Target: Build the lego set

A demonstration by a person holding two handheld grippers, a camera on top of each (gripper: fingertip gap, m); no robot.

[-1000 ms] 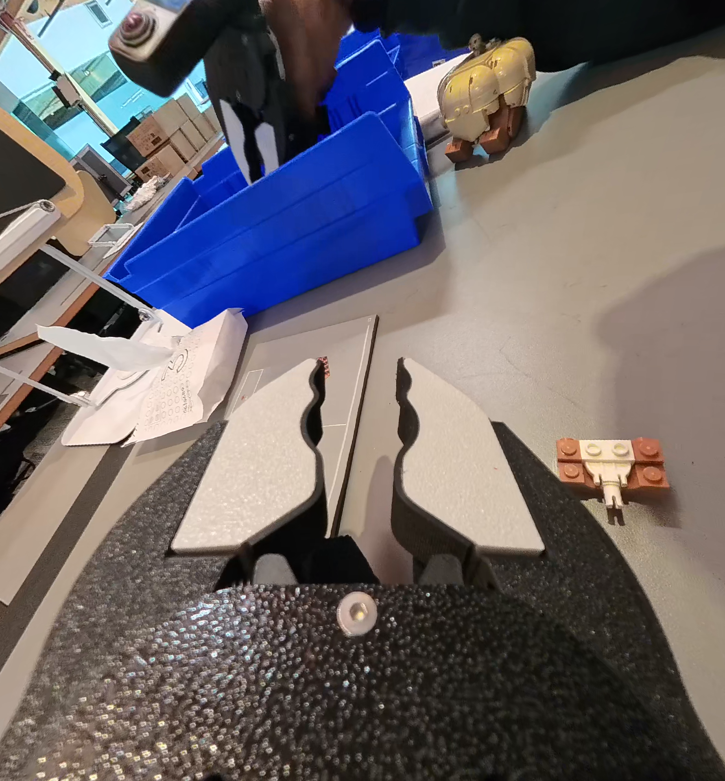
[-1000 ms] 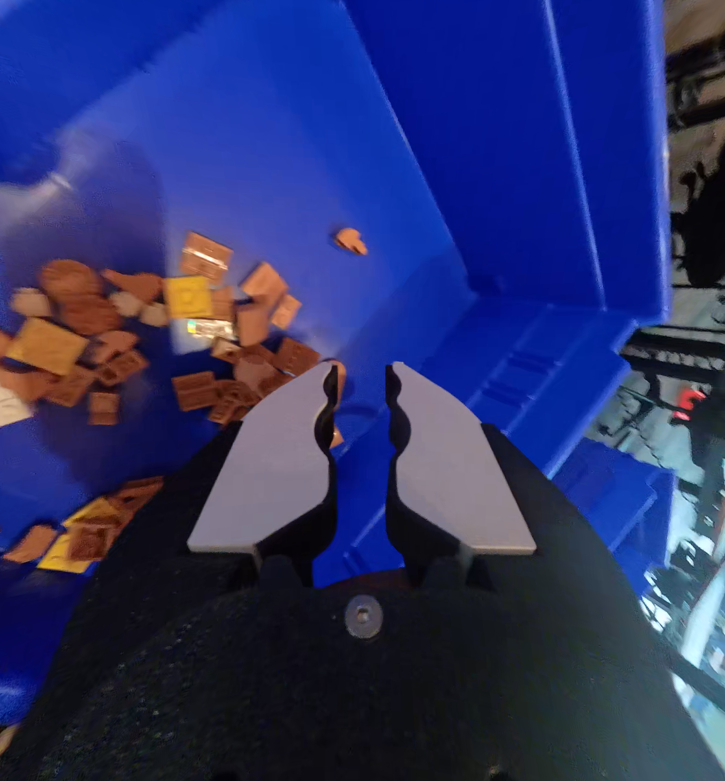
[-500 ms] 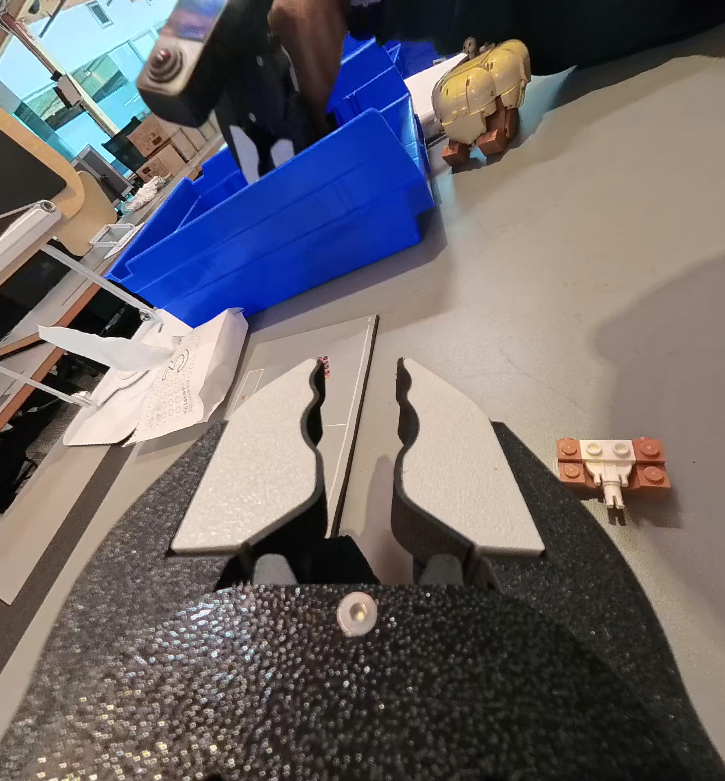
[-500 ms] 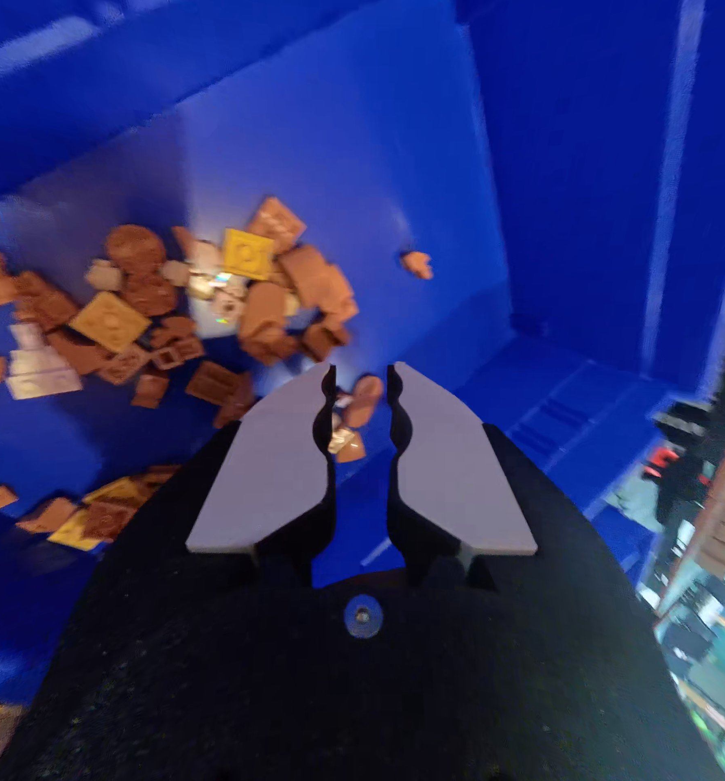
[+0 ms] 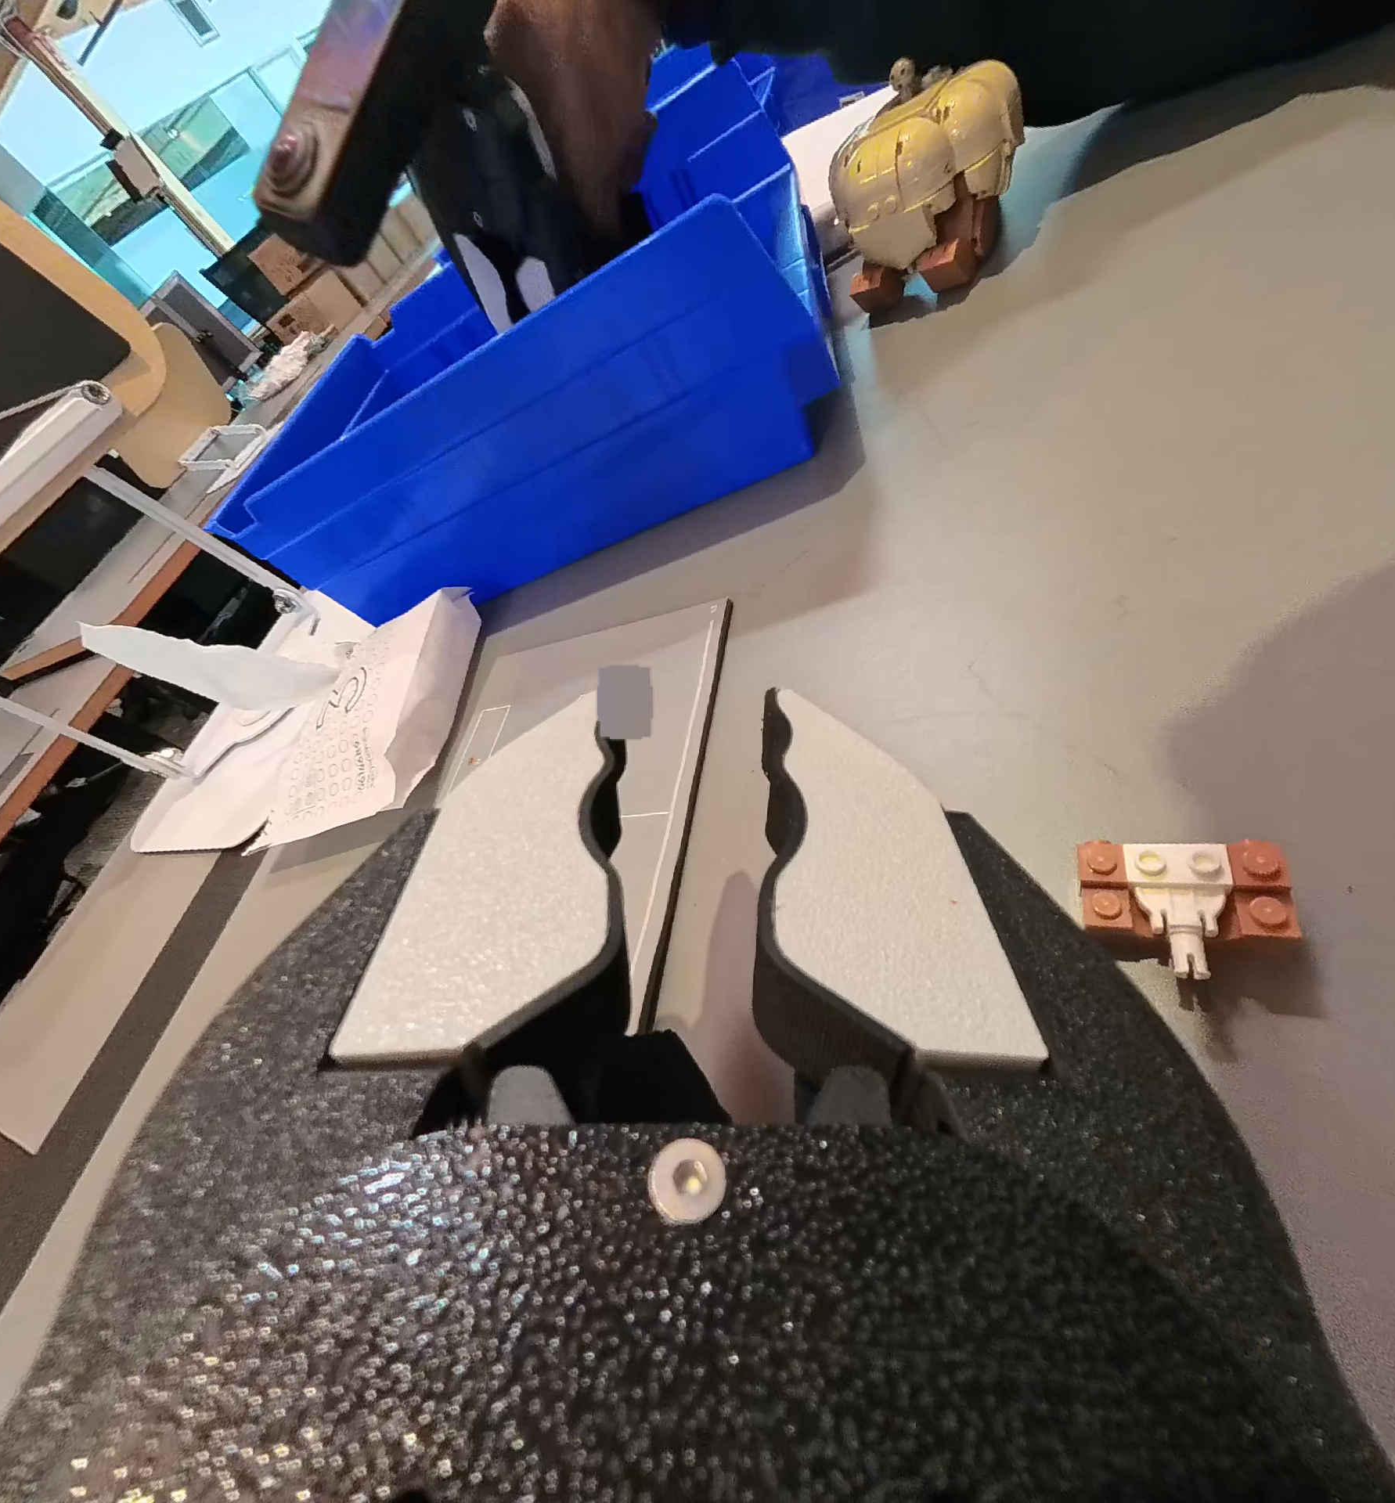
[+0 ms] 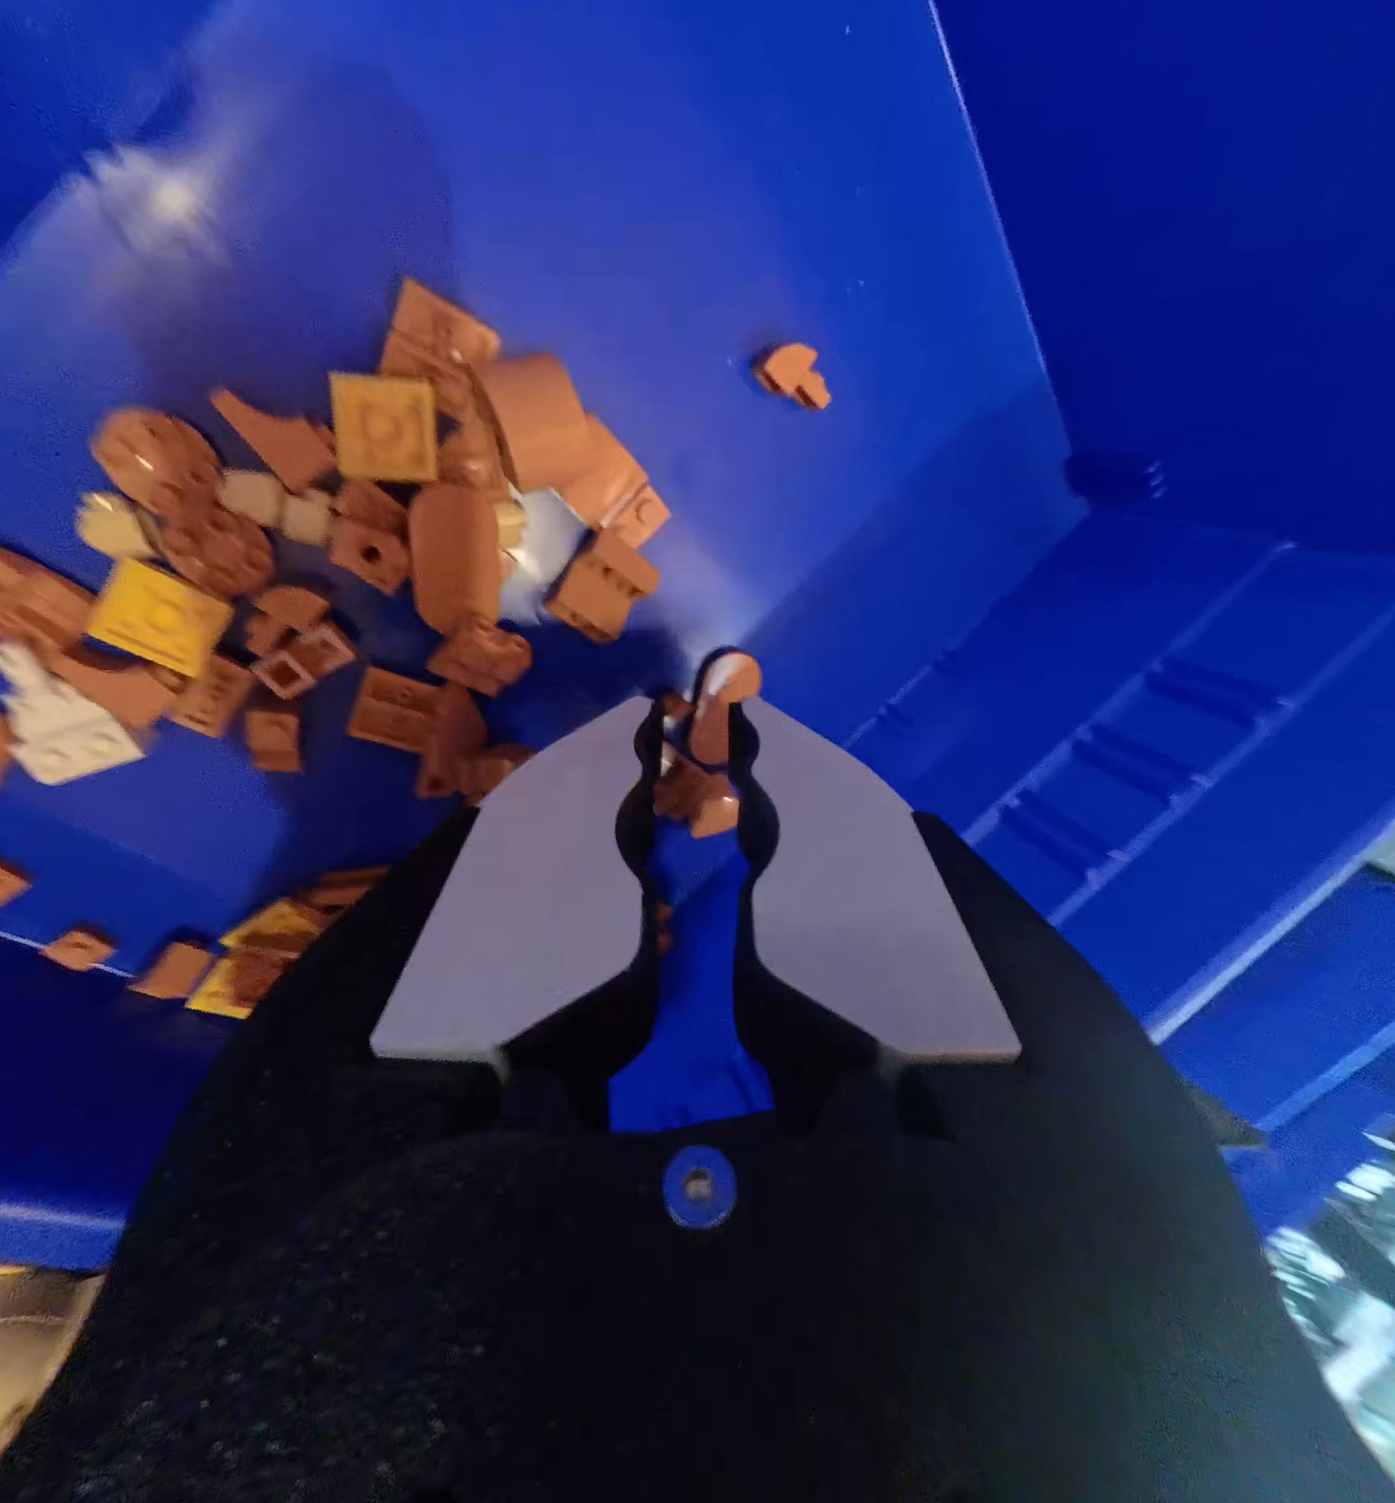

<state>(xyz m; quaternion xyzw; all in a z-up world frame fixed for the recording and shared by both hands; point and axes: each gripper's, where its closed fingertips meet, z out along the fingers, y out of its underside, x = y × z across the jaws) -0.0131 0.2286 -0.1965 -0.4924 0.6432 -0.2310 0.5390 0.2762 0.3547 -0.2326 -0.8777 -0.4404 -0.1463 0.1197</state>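
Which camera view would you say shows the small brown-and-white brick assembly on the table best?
The left wrist view: the brown-and-white brick assembly lies in plain sight on the grey table, right of the open left gripper. The right wrist view shows only a blue bin's inside, not this assembly.

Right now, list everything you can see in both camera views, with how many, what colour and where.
Storage bins: several, blue, far left of the table.
Loose toy bricks: many, mostly brown, some yellow and white, on the bin floor.
Small brick assembly: one, brown and white, on the table right of the left gripper.
Brick model: one, tan on brown feet, far side beside the bins.
Flat board: one, grey, under the left gripper.
Paper bag: one, white, left of the board.
Table: one, grey.
Left hand-held gripper: open, nothing between its fingers.
Right hand-held gripper: inside the bin, closing around a brown rounded brick.
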